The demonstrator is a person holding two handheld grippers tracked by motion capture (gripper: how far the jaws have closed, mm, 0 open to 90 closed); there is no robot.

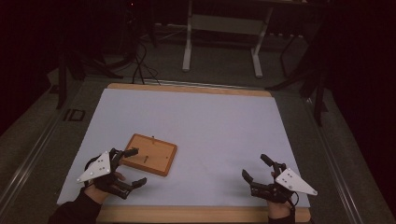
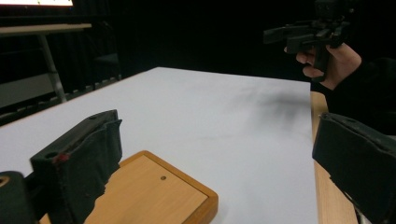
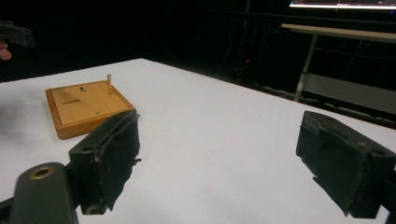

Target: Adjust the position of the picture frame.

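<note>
Left claw (image 1: 130, 167) jaws spread wide, right claw (image 1: 258, 169) likewise (both empty)

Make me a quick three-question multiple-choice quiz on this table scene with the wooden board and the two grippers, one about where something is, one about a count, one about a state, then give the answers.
1. Where does the wooden board lie on the white mat?
A. near the left gripper
B. at the far right corner
C. between the right gripper's jaws

2. How many upright pegs stand on the board?
A. none
B. one
C. four

3. How do the right gripper's jaws stand?
A. shut on the board
B. shut on nothing
C. open, with nothing between them

Answers:
1 A: in the high view the board sits just beside the left gripper, far from the right gripper.
2 B: a single peg rises near the board's edge in the right gripper view.
3 C: that view shows the two black jaws wide apart over bare mat.
</note>
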